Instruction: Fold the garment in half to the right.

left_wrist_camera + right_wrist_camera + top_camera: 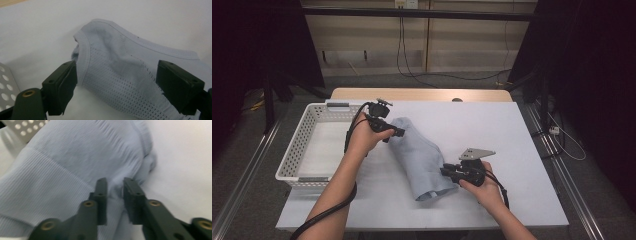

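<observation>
High view: white table [512, 130], basket [307, 131] at left, grey floor. Left gripper [394, 132] agape around garment [419, 157]; right gripper [447, 171] pinches its fabric.

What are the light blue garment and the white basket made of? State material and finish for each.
Light blue garment: it looks like a soft knit fabric, matte. Fine ribbing runs along its edge band and one panel is an open mesh of small holes; the fibre cannot be told.

White basket: probably moulded plastic, smooth with a slight sheen, its walls pierced by regular rows of holes.

Pale blue garment [421, 159], white perforated basket [297, 150]
</observation>
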